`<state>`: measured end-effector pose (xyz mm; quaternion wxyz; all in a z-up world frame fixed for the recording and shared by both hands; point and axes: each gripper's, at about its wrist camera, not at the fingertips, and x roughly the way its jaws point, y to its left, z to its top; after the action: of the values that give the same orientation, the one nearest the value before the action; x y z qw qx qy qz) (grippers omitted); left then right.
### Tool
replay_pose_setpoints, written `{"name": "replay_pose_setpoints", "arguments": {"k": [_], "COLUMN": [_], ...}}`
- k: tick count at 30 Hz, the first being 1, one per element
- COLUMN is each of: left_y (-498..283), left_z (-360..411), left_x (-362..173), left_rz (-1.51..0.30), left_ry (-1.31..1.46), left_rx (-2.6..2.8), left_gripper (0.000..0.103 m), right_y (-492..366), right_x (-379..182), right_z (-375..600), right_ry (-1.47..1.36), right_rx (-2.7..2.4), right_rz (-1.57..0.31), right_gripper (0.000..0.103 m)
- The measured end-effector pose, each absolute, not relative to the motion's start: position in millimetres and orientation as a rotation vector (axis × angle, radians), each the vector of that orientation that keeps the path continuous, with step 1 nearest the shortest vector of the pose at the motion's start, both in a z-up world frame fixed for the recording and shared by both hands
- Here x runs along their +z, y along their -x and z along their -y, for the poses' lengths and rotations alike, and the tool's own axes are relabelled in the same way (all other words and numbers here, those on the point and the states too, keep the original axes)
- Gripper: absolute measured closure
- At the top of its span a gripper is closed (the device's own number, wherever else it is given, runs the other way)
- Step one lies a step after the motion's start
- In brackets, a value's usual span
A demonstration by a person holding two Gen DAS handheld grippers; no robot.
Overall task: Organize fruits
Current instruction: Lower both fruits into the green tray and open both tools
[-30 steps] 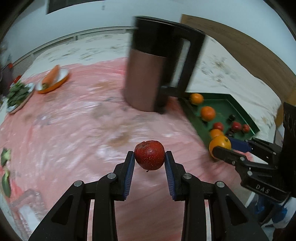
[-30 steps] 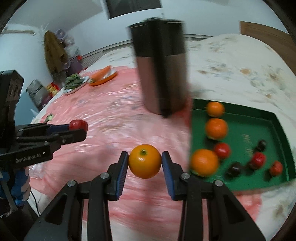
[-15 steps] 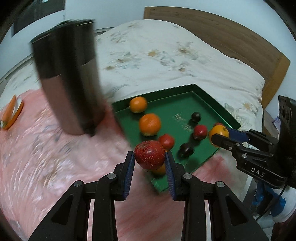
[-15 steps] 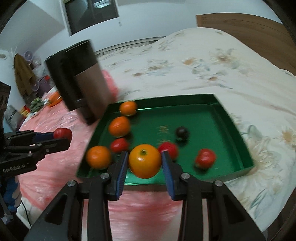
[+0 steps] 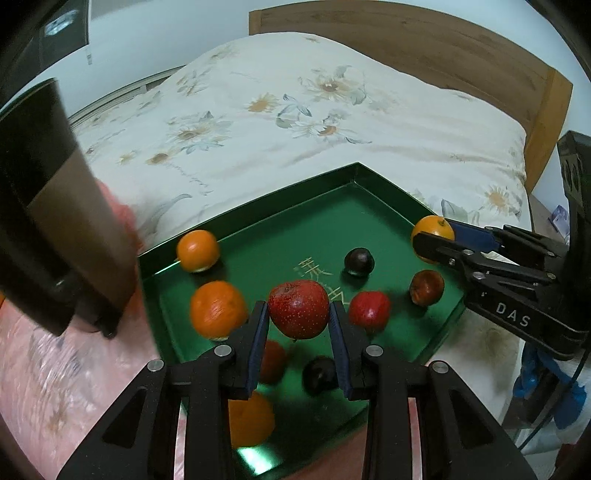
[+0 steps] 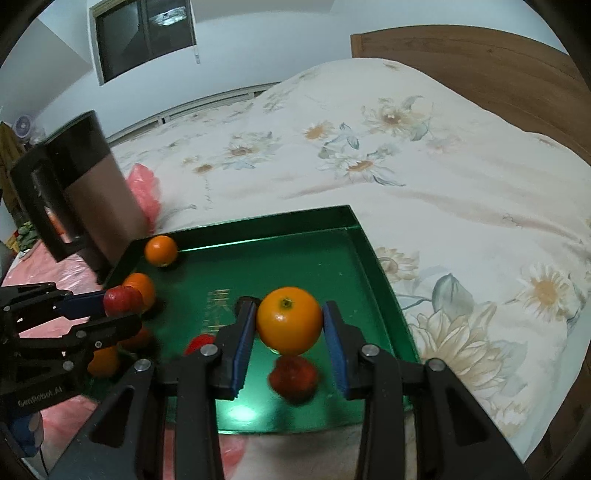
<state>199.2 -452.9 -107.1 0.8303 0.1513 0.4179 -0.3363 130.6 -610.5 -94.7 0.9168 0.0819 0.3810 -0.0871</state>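
Left wrist: tool [image 5: 298, 325] clamps apple [image 5: 298, 308] above tray [image 5: 388, 188] middle.

Tall cylindrical jug, copper-brown metal body with black top and black handle [image 6: 79, 192]: upright at the left. Crumpled pink plastic sheet [image 6: 48, 273]: spread beneath the jug, a fold raised just behind it [image 6: 144, 188]. Cream quilt printed with pale daisies and grey-green leaves [image 6: 369, 155]: covers the bed. Brown wooden headboard [image 5: 424, 48]: along the far side of the bed. Dark window with black frame [image 6: 146, 35]: high on the pale wall. Small white fan [image 6: 23, 122]: far left, partly cut off.
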Motion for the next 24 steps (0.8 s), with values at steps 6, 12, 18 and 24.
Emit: {"name": "replay_pose_setpoints", "arguments": {"k": [6,12,18,24], "left_y": [-207,-211,-209,-206], "left_z": [466,471,471,468], "left_x": [-122,-133,-135,-129], "left_rz": [-0.903,-0.922,-0.917,-0.889], "left_ry": [-0.338,-0.345,-0.353,-0.356], "left_rx": [-0.709,-0.709,-0.707,-0.705], "left_gripper": [0.075,0.075,0.074,0.061], "right_y": [-142,-144,-143,-142], "right_x": [-111,-121,-127,-127], "right_z": [617,619,619,614], "right_ry": [-0.175,-0.188,-0.190,-0.178], "right_rx": [-0.191,-0.204,-0.224,-0.228], "right_rz": [-0.802,-0.812,-0.822,-0.830], "right_gripper": [0.058,0.057,0.057,0.057]}}
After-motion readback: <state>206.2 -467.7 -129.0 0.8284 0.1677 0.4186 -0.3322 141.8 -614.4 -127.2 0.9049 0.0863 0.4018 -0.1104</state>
